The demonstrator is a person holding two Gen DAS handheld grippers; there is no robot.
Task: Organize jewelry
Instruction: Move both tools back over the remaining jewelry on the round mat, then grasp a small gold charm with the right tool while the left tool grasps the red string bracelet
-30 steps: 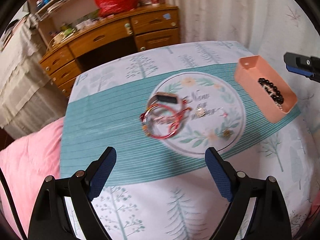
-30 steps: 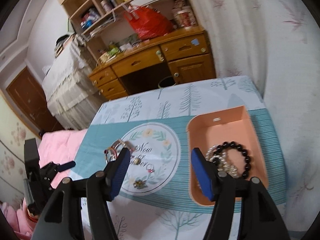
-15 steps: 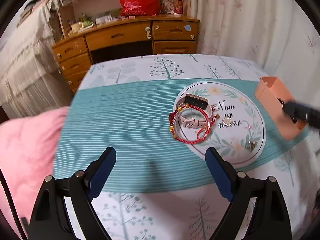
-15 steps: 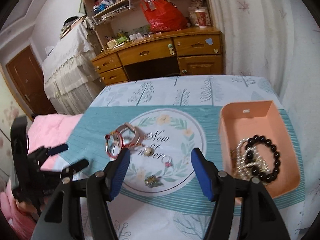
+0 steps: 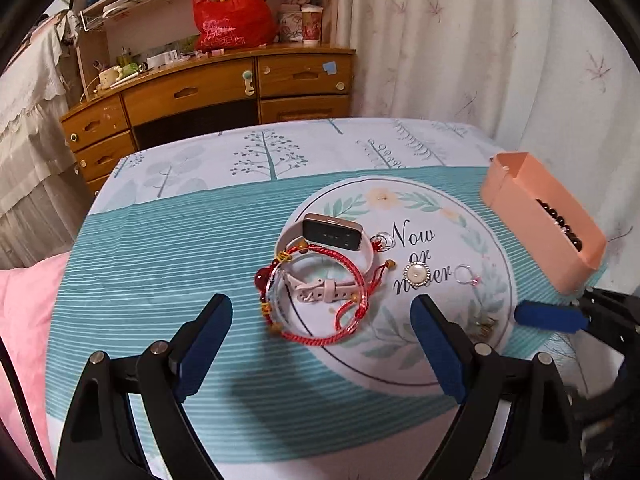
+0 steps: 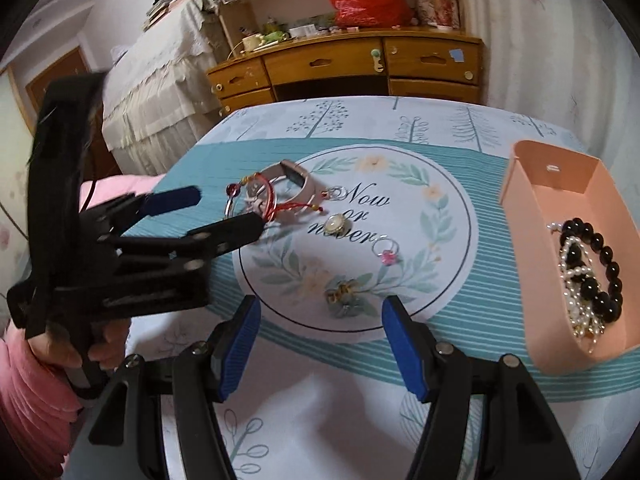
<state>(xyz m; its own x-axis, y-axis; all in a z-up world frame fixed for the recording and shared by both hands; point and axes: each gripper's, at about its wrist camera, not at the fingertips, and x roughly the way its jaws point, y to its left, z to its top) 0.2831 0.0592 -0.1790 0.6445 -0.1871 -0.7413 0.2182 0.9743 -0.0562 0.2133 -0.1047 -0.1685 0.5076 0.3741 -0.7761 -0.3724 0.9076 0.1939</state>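
Through my left wrist camera I see the jewelry spread on the round floral print of the tablecloth [image 5: 168, 240]: a red cord bracelet [image 5: 320, 292] with beads lies looped over a pink-strapped watch [image 5: 332, 236], whose dark face tilts up at the far side. Just right of them sit a pearl brooch [image 5: 416, 273] and a thin ring with a pink stone [image 5: 466, 275]. A peach tray [image 5: 560, 256] stands at the right edge with dark beads inside. My left gripper [image 5: 320, 344] hangs above the near side of the bracelet, tilted down, its blue pads spread wide with nothing between them. Through the right wrist camera the same pile sits far left on the print, the brooch [image 6: 336, 224] and ring [image 6: 386, 250] nearer the middle, and a small gold-and-green piece [image 6: 344, 300] just ahead of my right gripper [image 6: 320, 340], whose jaws stand apart and empty above the cloth. The tray [image 6: 532, 216] at right holds a black bead bracelet [image 6: 596, 272] and a pearl strand [image 6: 576, 280]. A hand [image 6: 80, 350] grips the left tool's handle.
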